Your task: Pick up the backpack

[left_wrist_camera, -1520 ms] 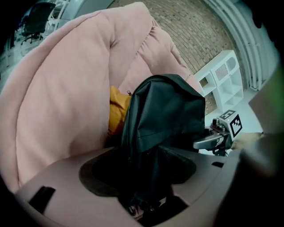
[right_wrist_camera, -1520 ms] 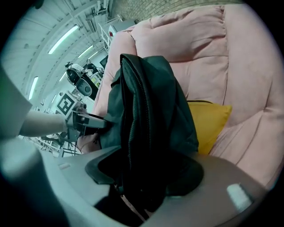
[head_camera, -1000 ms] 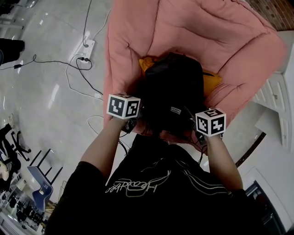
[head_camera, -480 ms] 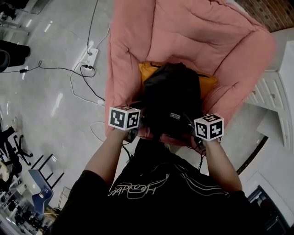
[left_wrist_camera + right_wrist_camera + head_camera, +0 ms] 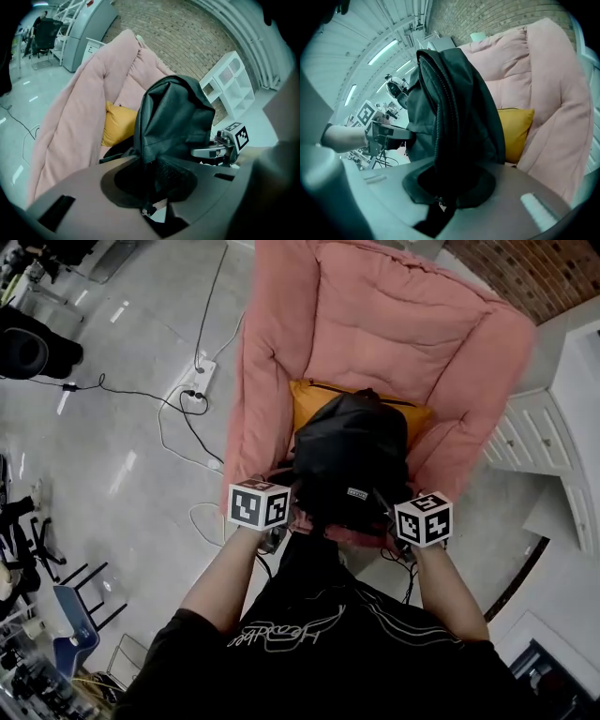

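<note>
A black backpack (image 5: pixel 352 451) hangs upright between my two grippers, just over the front of a pink armchair (image 5: pixel 375 324). My left gripper (image 5: pixel 287 501) has its jaws closing on the fabric of the bag's left lower edge (image 5: pixel 159 154). My right gripper (image 5: pixel 386 512) has its jaws closing on the zipped right edge (image 5: pixel 443 140). In the left gripper view the pinched fabric fills the gap at the left gripper (image 5: pixel 151 190). The right gripper view shows the same at the right gripper (image 5: pixel 440 197). Behind the bag lies a yellow cushion (image 5: pixel 309 404).
A power strip (image 5: pixel 200 376) with cables lies on the grey floor left of the armchair. White cabinets (image 5: pixel 553 427) stand at the right, before a brick wall (image 5: pixel 525 268). A blue chair (image 5: pixel 80 610) is at the lower left.
Both grippers have drawn back toward the person and risen with the backpack. The bag has come off the seat and more of the yellow cushion shows behind it.
</note>
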A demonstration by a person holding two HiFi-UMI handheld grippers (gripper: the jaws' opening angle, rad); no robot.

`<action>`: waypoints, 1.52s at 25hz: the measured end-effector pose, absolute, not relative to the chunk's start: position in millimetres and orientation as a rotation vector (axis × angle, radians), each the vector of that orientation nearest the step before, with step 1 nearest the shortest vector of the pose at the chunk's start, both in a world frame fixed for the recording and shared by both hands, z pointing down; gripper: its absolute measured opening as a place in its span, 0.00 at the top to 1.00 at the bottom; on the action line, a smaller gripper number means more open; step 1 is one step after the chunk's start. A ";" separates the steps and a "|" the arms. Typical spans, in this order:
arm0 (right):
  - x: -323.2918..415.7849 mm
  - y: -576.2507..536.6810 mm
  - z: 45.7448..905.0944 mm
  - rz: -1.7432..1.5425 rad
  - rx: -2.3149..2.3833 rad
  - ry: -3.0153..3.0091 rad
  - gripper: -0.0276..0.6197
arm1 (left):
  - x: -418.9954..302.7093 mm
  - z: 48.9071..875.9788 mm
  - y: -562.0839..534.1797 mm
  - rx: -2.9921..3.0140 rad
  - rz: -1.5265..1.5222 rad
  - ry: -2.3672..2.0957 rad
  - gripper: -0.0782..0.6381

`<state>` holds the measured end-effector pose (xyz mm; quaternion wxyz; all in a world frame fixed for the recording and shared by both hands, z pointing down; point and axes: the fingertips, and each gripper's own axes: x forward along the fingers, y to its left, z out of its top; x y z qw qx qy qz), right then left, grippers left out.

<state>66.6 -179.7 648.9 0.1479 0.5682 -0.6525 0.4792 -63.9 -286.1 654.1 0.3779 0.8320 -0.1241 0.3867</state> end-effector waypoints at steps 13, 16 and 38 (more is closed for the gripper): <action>40.0 -143.4 549.8 1.131 1.656 -2.048 0.88 | -96.8 549.6 -241.3 2.236 0.843 -0.392 0.78; 34.9 -131.9 524.0 1.086 1.671 -2.088 0.88 | -100.7 518.6 -232.5 2.298 0.808 -0.409 0.78; 14.0 -58.9 360.2 0.786 1.762 -2.238 0.89 | -123.2 340.4 -157.3 2.576 0.557 -0.505 0.82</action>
